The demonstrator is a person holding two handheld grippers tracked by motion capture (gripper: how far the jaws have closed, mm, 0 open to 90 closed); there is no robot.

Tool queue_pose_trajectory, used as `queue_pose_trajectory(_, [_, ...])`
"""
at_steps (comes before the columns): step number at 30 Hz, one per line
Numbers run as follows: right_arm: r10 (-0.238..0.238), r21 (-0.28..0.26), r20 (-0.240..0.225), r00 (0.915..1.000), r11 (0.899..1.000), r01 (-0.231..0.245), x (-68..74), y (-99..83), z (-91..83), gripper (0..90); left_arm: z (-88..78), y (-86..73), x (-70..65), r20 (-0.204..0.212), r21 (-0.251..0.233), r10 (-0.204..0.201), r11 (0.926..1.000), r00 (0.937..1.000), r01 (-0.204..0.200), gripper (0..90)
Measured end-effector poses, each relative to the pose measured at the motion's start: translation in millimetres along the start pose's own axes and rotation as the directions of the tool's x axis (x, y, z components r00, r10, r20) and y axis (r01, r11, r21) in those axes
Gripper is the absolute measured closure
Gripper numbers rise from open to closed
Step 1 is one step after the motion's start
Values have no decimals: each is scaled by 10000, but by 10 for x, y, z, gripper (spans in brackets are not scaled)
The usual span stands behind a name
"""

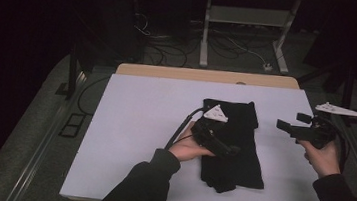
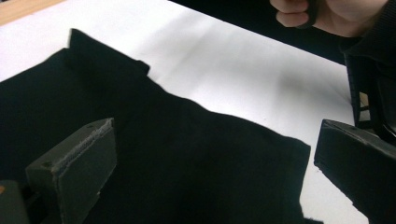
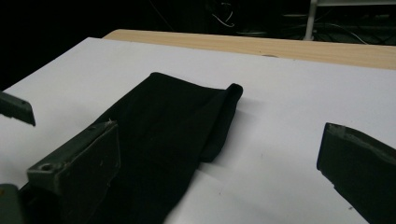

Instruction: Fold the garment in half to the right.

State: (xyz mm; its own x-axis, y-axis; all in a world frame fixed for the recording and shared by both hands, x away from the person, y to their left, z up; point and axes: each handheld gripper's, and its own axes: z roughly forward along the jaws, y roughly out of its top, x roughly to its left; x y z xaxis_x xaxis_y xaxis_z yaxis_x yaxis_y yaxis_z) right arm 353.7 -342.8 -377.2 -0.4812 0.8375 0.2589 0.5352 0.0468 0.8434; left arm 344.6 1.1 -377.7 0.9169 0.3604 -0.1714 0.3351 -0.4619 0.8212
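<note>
my left gripper (image 1: 222,146) hangs over the black folded cloth (image 1: 232,146), near the middle of the cloth, with its jaws standing wide apart and nothing between them. in the left gripper view the cloth (image 2: 187,154) lies flat under both jaws, and neither pad presses on it. i cannot tell whether the jaw tips touch the fabric or float just above it.

the cloth lies on the white desk (image 1: 138,126), a long dark strip running from its far end down toward me, a little to the right of the desk's middle. in the right gripper view the far end of the cloth (image 3: 177,126) shows a rolled or doubled edge along one side.

my right gripper (image 1: 289,127) is off to the right of the cloth, well apart from it, near the desk's right edge. its jaws are spread open too, with bare desk (image 3: 280,121) between them.

beyond the cloth, a strip of pale wood (image 1: 209,76) runs along the desk's far edge.
</note>
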Motion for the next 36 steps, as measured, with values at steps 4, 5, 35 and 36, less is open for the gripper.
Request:
queue_pose_trajectory(4, [21, 8, 22, 10000, 10000, -21, -4, -57, -32, 0, -66, -37, 47, -260, -13, -143, 9999, 9996, 143, 0])
queue_pose_trajectory(5, [63, 69, 24, 10000, 10000, -63, -7, -70, -38, 0, -86, -44, 60, -324, -57, -133, 9999, 9994, 131, 0])
queue_pose_trajectory(35, [-144, 59, -68, 9999, 9999, 144, 106, -340, -258, 0, -595, -417, 246, -1143, -613, -706, 9961, 9909, 638, 0])
queue_pose_trajectory(36, [-166, 71, -72, 9998, 9998, 166, 116, -350, -266, 0, -614, -429, 250, -1177, -624, -713, 9960, 9905, 643, 0])
